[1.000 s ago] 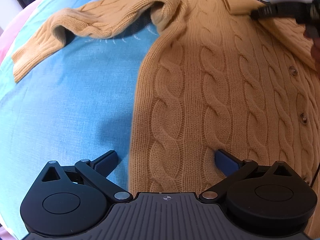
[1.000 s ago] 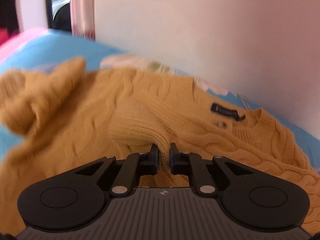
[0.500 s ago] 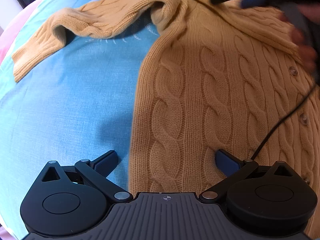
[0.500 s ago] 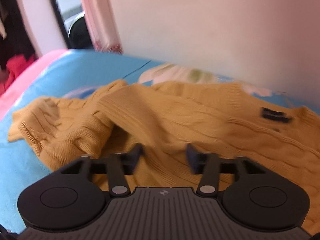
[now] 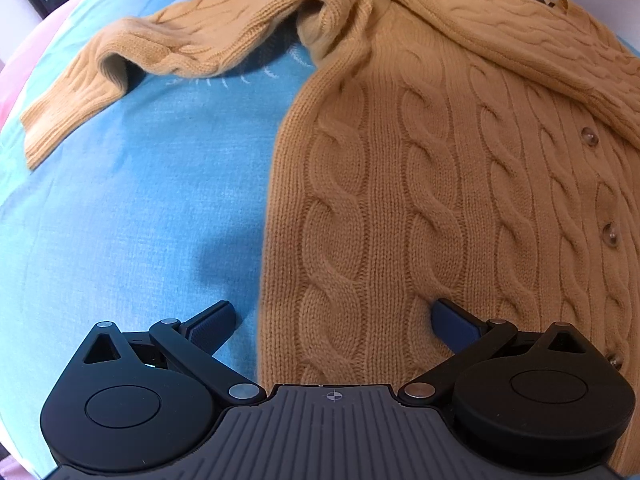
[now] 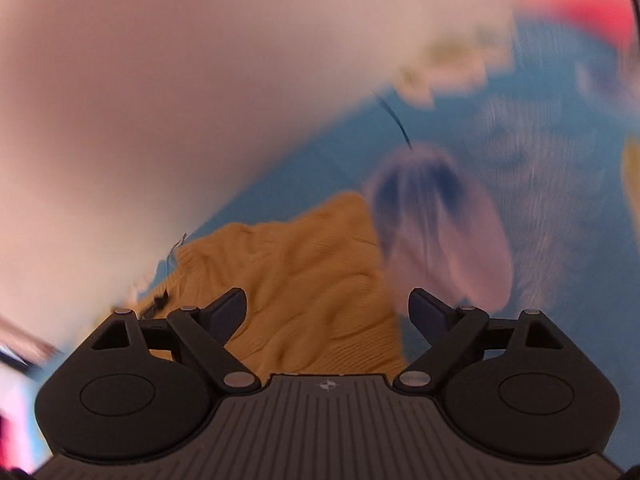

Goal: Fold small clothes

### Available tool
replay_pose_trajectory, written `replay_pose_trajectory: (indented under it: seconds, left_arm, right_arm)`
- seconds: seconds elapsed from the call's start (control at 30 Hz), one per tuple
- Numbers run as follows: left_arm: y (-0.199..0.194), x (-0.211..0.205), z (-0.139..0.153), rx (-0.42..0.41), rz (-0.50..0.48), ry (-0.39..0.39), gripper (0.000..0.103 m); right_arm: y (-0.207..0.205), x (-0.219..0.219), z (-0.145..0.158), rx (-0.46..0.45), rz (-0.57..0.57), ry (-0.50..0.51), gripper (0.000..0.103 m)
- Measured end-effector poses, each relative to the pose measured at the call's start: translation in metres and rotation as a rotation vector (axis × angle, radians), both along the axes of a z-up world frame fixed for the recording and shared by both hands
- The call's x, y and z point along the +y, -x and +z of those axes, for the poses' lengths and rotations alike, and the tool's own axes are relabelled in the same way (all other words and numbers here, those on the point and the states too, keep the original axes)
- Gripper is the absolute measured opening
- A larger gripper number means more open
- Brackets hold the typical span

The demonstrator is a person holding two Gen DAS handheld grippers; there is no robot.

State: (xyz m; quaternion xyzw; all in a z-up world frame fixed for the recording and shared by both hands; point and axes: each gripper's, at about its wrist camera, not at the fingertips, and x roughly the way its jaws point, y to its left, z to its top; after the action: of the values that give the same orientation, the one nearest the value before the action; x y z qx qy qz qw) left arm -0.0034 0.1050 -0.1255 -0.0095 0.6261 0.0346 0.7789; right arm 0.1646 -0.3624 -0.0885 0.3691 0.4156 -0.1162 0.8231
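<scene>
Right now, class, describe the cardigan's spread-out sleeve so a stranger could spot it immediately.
Find the blue bedsheet, then the mustard cable-knit cardigan lying on it. The sleeve runs from the cardigan's shoulder out across the sheet toward the left. Unlike the flat buttoned body, it is humped and ends in a ribbed cuff.

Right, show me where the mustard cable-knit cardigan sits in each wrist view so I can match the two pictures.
Left wrist view: the cardigan fills the right half, buttons down the right edge, one sleeve stretched to the upper left over the blue bedsheet.
Right wrist view: blurred; only part of the cardigan shows, low centre, just beyond the gripper.
Shared landmark: the blue bedsheet under the knit in both views.
</scene>
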Motion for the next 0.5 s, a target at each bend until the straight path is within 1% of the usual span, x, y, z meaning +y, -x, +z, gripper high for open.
replay_pose_trajectory:
  seconds: [0.03, 0.07, 0.13, 0.17, 0.2, 0.23, 0.27, 0.3, 0.33, 0.4, 0.43, 0.47, 0.5]
  left_arm:
    - [-0.001, 0.000, 0.000, 0.004, 0.003, 0.000, 0.103]
    - [-0.001, 0.000, 0.001, 0.007, 0.007, 0.000, 0.103]
    - [-0.002, 0.000, 0.001, 0.011, 0.015, -0.001, 0.103]
    - [-0.002, 0.000, 0.001, 0.012, 0.019, -0.002, 0.103]
    - [-0.002, 0.000, 0.001, 0.013, 0.023, -0.004, 0.103]
    - [-0.002, -0.001, 0.001, 0.014, 0.026, -0.006, 0.103]
    - [-0.002, -0.001, 0.001, 0.015, 0.029, -0.008, 0.103]
    - [-0.002, -0.001, 0.001, 0.018, 0.033, -0.010, 0.103]
    - [-0.002, -0.001, 0.000, 0.021, 0.036, -0.011, 0.103]
    - [-0.003, -0.001, 0.000, 0.026, 0.042, -0.014, 0.103]
    - [-0.003, -0.001, 0.000, 0.028, 0.045, -0.016, 0.103]
    - [-0.003, -0.001, 0.000, 0.027, 0.048, -0.017, 0.103]
    - [-0.003, -0.002, 0.000, 0.026, 0.051, -0.019, 0.103]
  right_arm:
    - [0.000, -0.011, -0.008, -0.022, -0.025, -0.075, 0.089]
    - [0.001, -0.019, -0.010, -0.064, -0.042, -0.111, 0.088]
    - [-0.004, -0.030, -0.017, -0.088, -0.058, -0.204, 0.084]
    - [-0.007, -0.027, -0.020, -0.099, -0.056, -0.228, 0.080]
    - [-0.011, -0.027, -0.021, -0.098, -0.034, -0.247, 0.062]
    - [-0.017, -0.027, -0.024, -0.066, -0.010, -0.261, 0.050]
    - [-0.024, -0.028, -0.025, -0.033, 0.006, -0.252, 0.030]
    - [-0.028, -0.028, -0.021, -0.026, 0.025, -0.217, 0.024]
    - [-0.031, -0.028, -0.010, -0.046, 0.057, -0.148, 0.023]
    - [-0.035, -0.034, 0.012, -0.142, 0.073, 0.010, 0.021]
    - [-0.037, -0.040, 0.014, -0.145, 0.067, 0.073, 0.021]
    - [-0.042, -0.046, 0.009, -0.109, 0.065, 0.105, 0.021]
    - [-0.047, -0.051, -0.001, -0.058, 0.071, 0.102, 0.021]
